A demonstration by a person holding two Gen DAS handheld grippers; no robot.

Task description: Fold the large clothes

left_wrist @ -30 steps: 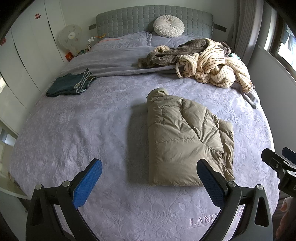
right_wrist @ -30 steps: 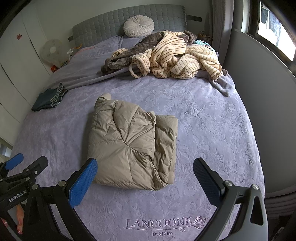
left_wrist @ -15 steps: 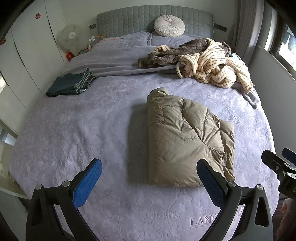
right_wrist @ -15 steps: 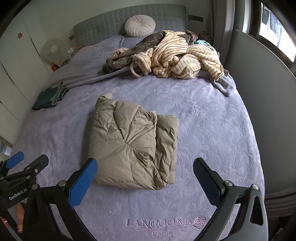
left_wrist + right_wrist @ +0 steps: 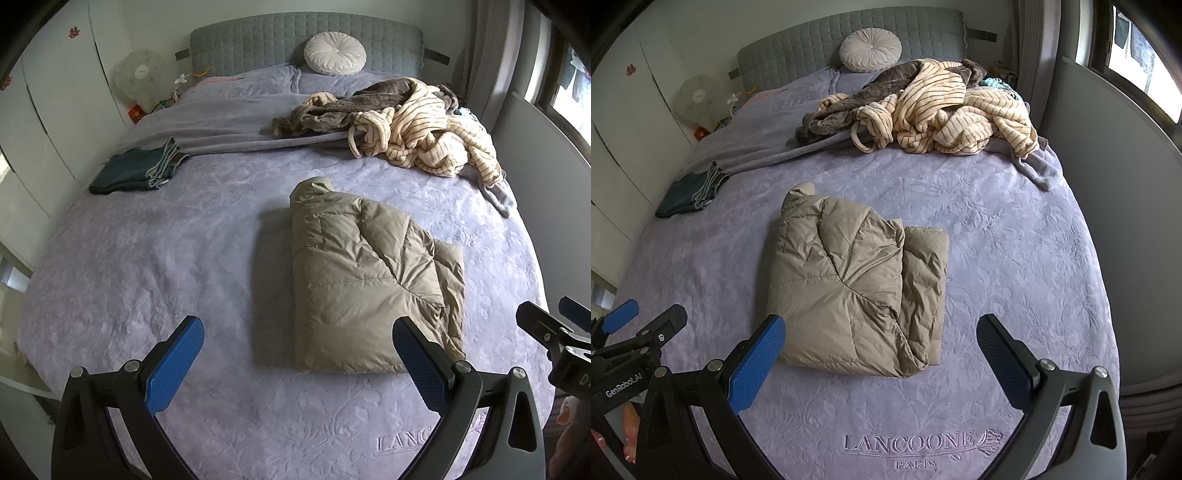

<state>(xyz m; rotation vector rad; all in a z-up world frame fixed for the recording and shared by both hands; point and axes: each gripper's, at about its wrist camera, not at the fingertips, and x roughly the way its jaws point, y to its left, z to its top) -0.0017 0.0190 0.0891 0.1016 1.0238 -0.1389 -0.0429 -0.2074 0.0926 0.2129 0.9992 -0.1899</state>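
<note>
- We see almost nothing changed from a second ago: both views have shifted only a touch, and the khaki puffer jacket [image 5: 373,288] lies where it lay, folded into a thick rectangle in the middle of the lilac bed [image 5: 147,258].
- Our left gripper [image 5: 299,354] hangs over the foot of the bed as before, blue pads spread wide and empty; its right pad [image 5: 417,365] sits in front of the jacket's near corner, and we cannot tell whether it touches.
- Our right gripper [image 5: 881,352] is likewise wide apart with nothing in it, its left pad [image 5: 757,363] just at the jacket's near left edge.
- The jacket's collar end points toward the headboard [image 5: 849,37]; a narrower folded layer shows along its right side.
- Unmoved too: the heap of striped cream and grey-brown clothes [image 5: 934,110] near the round cushion [image 5: 870,50], and folded dark jeans [image 5: 138,171] at the left edge.
</note>
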